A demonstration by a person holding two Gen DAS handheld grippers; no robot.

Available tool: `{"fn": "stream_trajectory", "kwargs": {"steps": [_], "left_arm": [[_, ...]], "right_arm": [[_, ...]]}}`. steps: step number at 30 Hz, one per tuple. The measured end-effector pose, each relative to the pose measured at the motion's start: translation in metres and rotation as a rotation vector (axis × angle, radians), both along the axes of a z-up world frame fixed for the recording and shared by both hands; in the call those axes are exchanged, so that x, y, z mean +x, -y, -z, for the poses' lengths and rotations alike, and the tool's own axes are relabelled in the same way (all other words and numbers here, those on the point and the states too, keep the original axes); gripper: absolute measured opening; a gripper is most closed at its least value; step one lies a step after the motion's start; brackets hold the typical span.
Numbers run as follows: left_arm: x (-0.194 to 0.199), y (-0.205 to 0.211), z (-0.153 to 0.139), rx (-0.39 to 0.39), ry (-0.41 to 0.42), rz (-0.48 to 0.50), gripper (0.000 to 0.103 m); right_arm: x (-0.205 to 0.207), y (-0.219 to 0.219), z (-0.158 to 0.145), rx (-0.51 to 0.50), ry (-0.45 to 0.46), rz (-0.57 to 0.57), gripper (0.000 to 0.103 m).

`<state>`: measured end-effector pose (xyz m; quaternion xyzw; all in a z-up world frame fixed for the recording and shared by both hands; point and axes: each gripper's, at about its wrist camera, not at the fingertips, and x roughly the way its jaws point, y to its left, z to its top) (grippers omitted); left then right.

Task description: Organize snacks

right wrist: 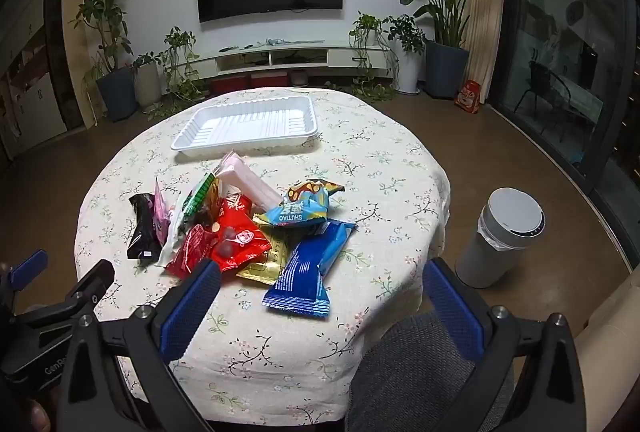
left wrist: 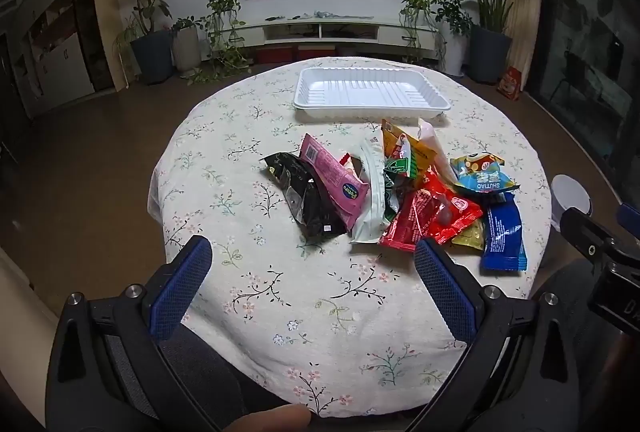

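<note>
A pile of snack packets lies mid-table: a black packet (left wrist: 306, 202), a pink one (left wrist: 334, 178), a white one (left wrist: 372, 192), a red one (left wrist: 430, 216) and a dark blue one (left wrist: 503, 236). In the right wrist view the red packet (right wrist: 224, 240), the blue packet (right wrist: 310, 270) and a light blue packet (right wrist: 306, 206) are nearest. An empty white tray (left wrist: 370, 90) sits beyond the pile, also in the right wrist view (right wrist: 246, 126). My left gripper (left wrist: 314, 258) is open above the near cloth. My right gripper (right wrist: 320, 280) is open, just short of the blue packet.
The round table has a floral cloth (left wrist: 248, 160). A white bin (right wrist: 502, 236) stands on the floor to the right. A grey chair back (right wrist: 424, 372) is under the right gripper. Potted plants and a TV stand line the far wall.
</note>
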<state>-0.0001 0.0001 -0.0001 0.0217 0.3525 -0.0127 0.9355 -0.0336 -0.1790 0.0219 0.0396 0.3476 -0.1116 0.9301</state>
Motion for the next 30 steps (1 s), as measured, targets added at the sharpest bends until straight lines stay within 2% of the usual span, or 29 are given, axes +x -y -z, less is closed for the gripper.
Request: {"fn": "stream_trajectory", "kwargs": {"steps": [7,30], "left_arm": [[-0.0023,0.0054,-0.0006,0.017,0.001,0.004,0.102],[-0.0021,0.0041,0.0058,-0.001,-0.011,0.003,0.102]], "right_arm": [[0.0006,-0.0007,0.0006,-0.005,-0.006,0.001,0.103],[-0.0013,-0.0011,0.0013,-0.007,-0.007,-0.001,0.103]]}}
